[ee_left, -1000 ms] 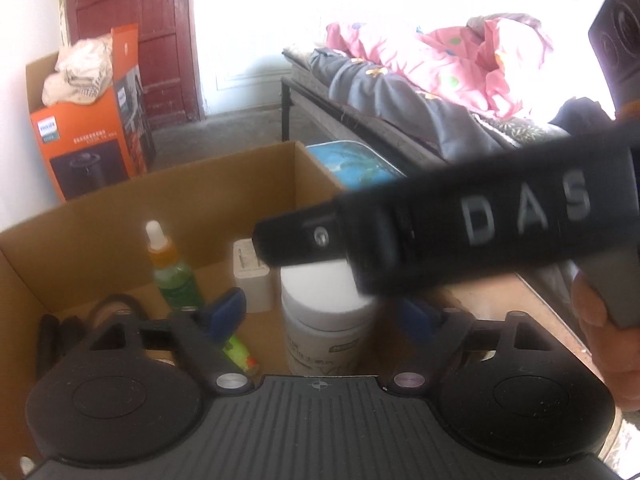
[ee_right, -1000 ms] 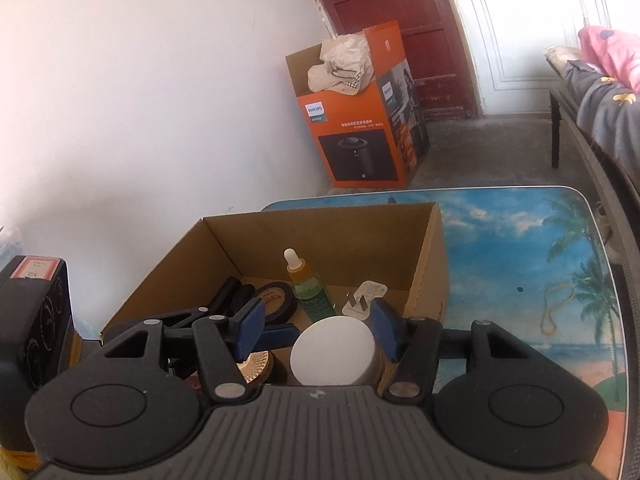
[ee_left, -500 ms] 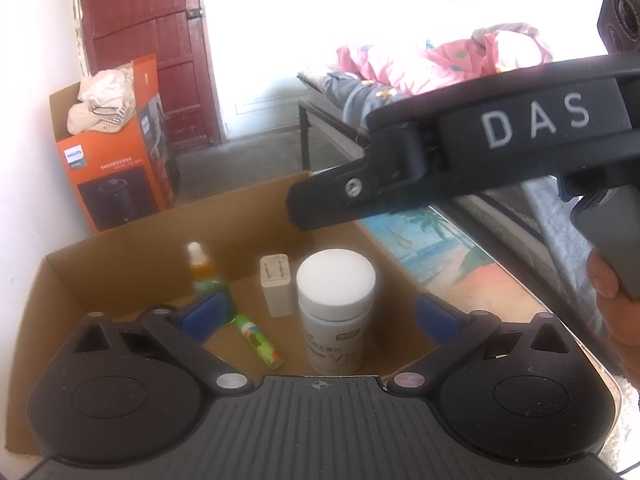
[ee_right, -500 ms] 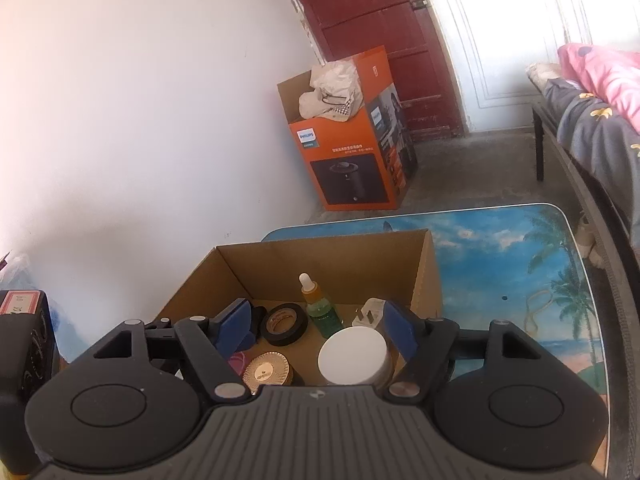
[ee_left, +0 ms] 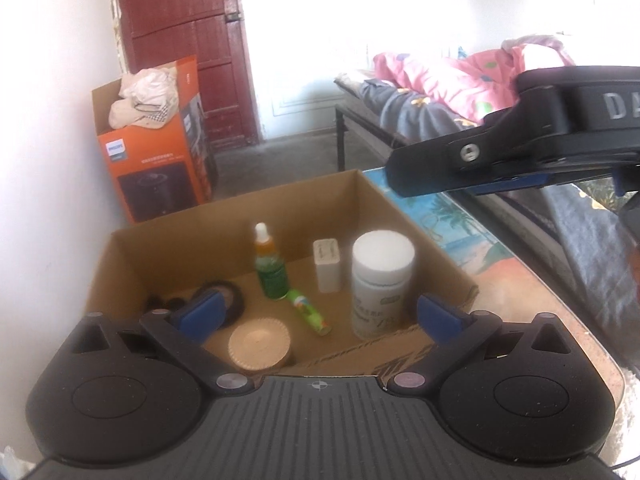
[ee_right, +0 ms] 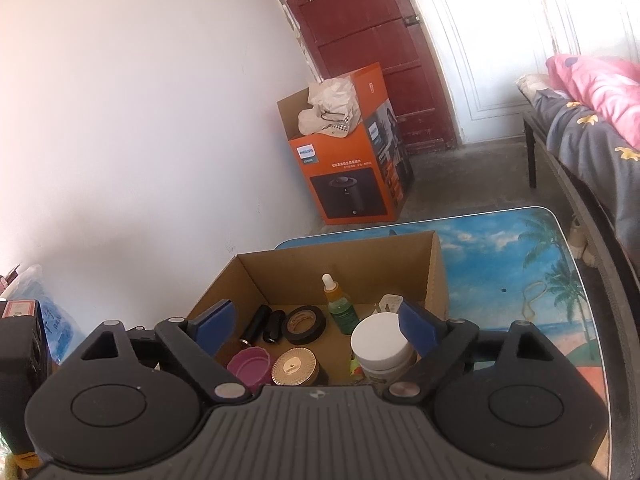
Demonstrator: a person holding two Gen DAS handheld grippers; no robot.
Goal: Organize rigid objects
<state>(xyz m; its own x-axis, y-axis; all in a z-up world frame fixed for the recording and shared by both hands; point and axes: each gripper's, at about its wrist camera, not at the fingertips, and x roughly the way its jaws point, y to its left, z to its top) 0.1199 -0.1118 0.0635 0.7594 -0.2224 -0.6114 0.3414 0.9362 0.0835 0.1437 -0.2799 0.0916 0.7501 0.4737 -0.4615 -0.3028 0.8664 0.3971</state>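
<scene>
Both tools sit above the cardboard box [ee_left: 168, 248], which rests on the counter [ee_right: 520, 240]. Left tool [ee_left: 318, 314]: jaws spread wide, nothing between them. Right tool [ee_right: 328, 326]: jaws opening, nothing pinched; the white jar below is only in line with the gap.

All rigid items are in the box:
- White-capped jar [ee_left: 382, 284], upright, near the right wall. Looks like hard plastic, probably light to moderate. Smooth label, so likely slippery. Take it across the body just under the cap, not on the cap.
- Dropper bottle [ee_left: 270, 266], upright, mid-box. Tall, narrow, tippy. Could be glass, so treat as fragile. Grip low on the green body, never the dropper neck.
- White charger [ee_left: 327, 266], upright beside the jar. Stiff, light, flat faces make an easy pinch.
- Small green tube [ee_left: 310, 312], lying flat. Light, will roll. Pinch across its middle.
- Gold round tin [ee_right: 294, 368]: low and wide. Grip across the rim.
- Black tape roll [ee_right: 303, 323]: stiff ring. Pinch one wall through the hole.

Box walls are tight, so come in from above.
</scene>
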